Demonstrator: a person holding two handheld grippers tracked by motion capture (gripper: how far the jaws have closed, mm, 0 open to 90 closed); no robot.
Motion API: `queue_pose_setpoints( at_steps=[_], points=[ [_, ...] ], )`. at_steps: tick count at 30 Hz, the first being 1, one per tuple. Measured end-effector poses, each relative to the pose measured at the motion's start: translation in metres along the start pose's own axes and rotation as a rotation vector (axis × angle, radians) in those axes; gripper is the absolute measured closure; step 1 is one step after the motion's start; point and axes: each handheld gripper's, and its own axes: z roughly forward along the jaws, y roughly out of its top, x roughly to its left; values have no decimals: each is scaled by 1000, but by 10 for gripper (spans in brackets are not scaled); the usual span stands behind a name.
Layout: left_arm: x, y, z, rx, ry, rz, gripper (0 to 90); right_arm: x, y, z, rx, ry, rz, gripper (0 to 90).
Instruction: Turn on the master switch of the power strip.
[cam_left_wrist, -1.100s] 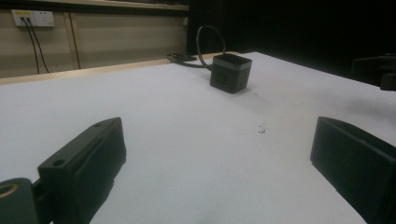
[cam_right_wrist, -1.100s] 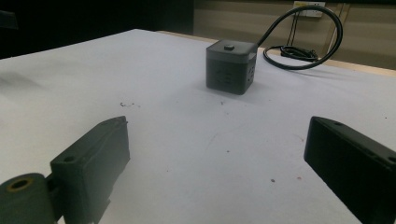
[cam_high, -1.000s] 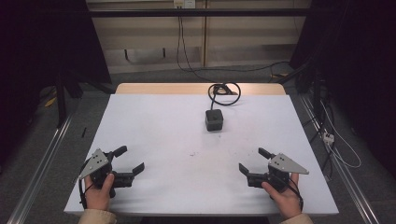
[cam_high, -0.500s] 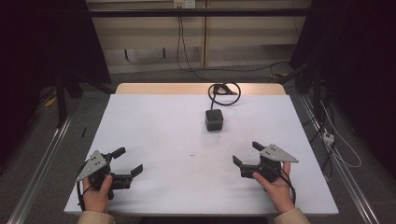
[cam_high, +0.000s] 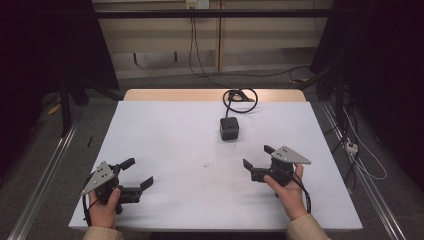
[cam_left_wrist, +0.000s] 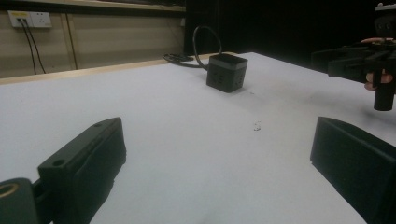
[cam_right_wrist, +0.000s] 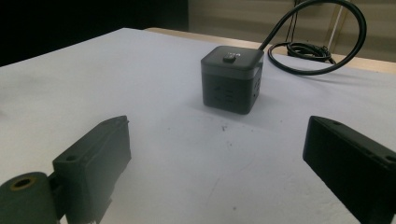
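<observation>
- My landmark is the black power cube (cam_high: 229, 128), a small socket block standing upright on the white table top (cam_high: 165, 135), toward the far side and a little right of the middle.
- Its black cable (cam_high: 239, 96) leaves the back of the cube and lies in a loop behind it, on the wooden strip at the table's far edge.
- My right gripper (cam_high: 257, 156) is nearest the cube: on the near side of it and slightly to the right, close but not touching.
- Its two black jaws stand wide apart with nothing between them; in the right gripper view the cube (cam_right_wrist: 232, 79) sits beyond the gap, just left of centre.
- My right hand (cam_high: 287, 187) grips the handle from behind, the grey three-cornered plate on top.
- My left gripper (cam_high: 137, 174) is well apart from the cube, far to its near left, by the table's front corner.
- Its jaws are also spread wide and hold nothing; in the left gripper view the cube (cam_left_wrist: 226, 72) shows far ahead, and my right gripper (cam_left_wrist: 355, 63) farther off at the right edge.
- A tiny dark speck (cam_high: 206, 165) lies on the table near-left of the cube.
</observation>
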Motion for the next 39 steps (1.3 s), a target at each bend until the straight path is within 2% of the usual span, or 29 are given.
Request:
queue_pose_setpoints(
  at_steps=[6,23,39],
  points=[
    [-1,0,0,-1,-2,-2,30,-1,6,9,-11,-9,12,84],
    [0,0,0,-14,-8,-9,30,-5,17,33,13,-32,34,128],
    [0,-1,0,-17,-17,-12,29,-6,26,51,31,-48,13,154]
  ],
)
